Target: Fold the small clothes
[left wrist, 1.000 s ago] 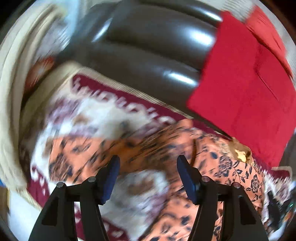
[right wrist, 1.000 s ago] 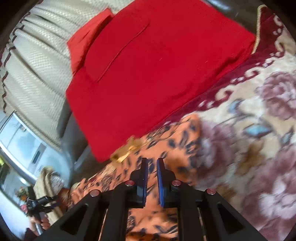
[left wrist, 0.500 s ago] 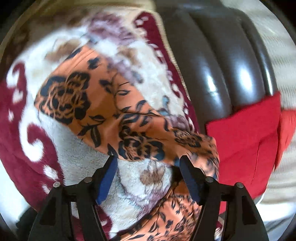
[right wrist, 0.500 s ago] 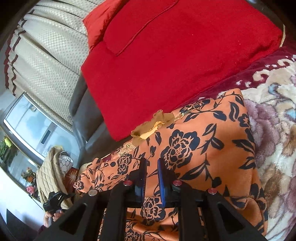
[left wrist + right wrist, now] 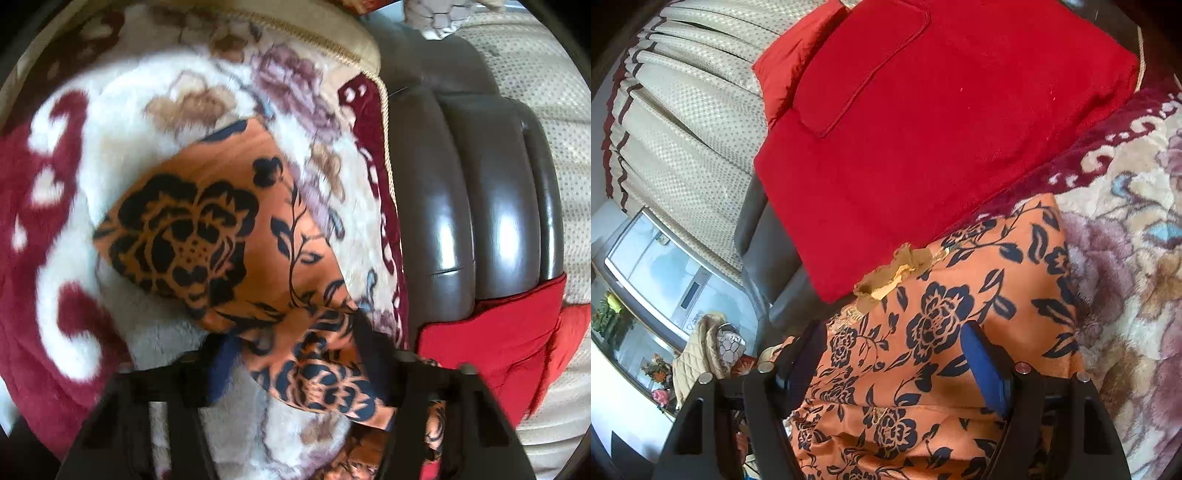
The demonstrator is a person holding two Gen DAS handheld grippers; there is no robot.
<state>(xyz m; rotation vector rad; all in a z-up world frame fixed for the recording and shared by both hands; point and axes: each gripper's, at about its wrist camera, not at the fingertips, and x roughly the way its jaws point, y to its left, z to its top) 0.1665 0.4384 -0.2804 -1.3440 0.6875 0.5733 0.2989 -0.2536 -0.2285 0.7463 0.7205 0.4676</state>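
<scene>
The orange floral garment (image 5: 221,236) is spread on the plush blanket (image 5: 66,206), its long axis running from the spread left gripper (image 5: 291,354) away to the blanket's far left. The right gripper (image 5: 894,354) is held open over it near the red cloth (image 5: 923,129); a torn tan patch (image 5: 897,269) is shown only there
</scene>
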